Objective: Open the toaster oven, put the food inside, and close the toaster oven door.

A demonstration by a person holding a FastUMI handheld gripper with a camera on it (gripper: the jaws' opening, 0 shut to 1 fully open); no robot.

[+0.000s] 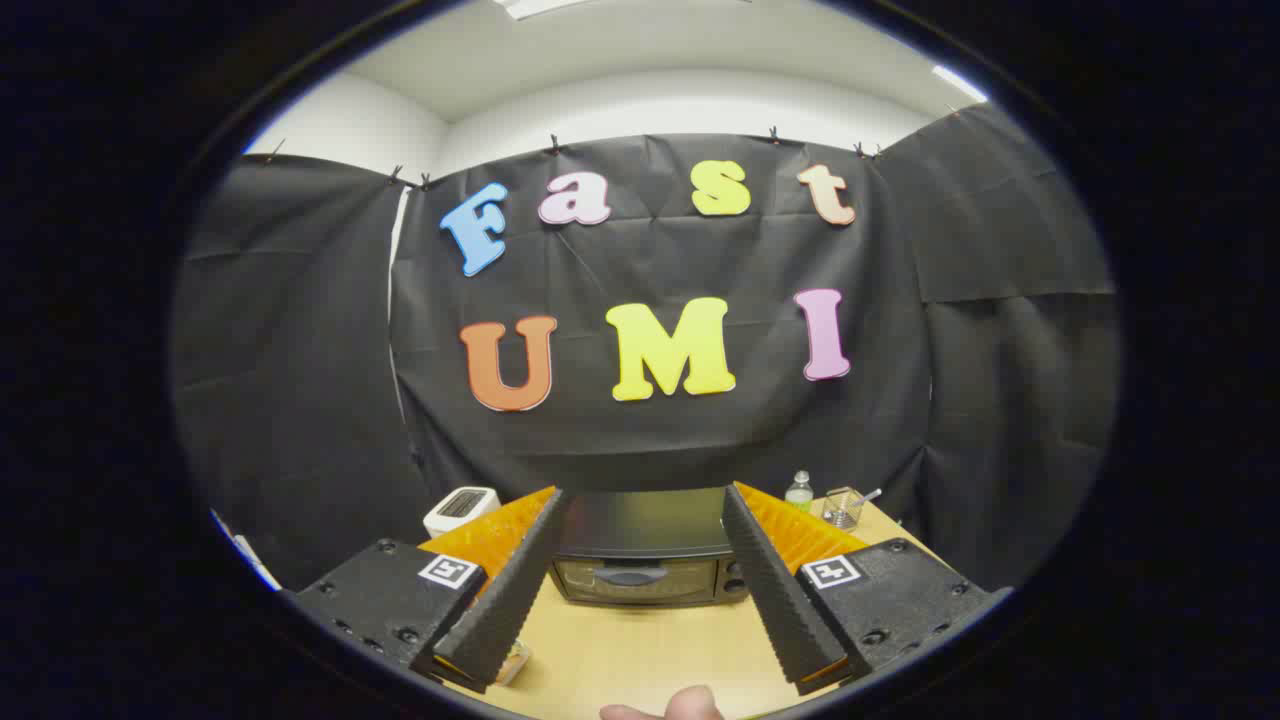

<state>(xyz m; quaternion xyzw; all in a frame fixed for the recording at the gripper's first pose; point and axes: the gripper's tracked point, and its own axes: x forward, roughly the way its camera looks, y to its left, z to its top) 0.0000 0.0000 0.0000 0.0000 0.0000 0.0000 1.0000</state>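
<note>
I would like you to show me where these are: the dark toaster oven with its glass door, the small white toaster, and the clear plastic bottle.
dark toaster oven (645, 580): gripper view, on its glass door, above the handle.
small white toaster (461, 508): gripper view, on its top.
clear plastic bottle (799, 491): gripper view, on its body below the cap.

We see a light wooden counter (650, 650) running back to the black cloth wall (300, 400) of the booth. At the counter's far left corner stands a white pop-up toaster (460, 508), its slots facing up. Well apart from it, at the far right corner, we find a small clear plastic bottle (799, 490) with a green cap, and just beside that a clear glass cup (842, 508) with a spoon (866, 496) leaning out of it. Above the cloth we make out a white wall (660, 115) and ceiling.
</note>
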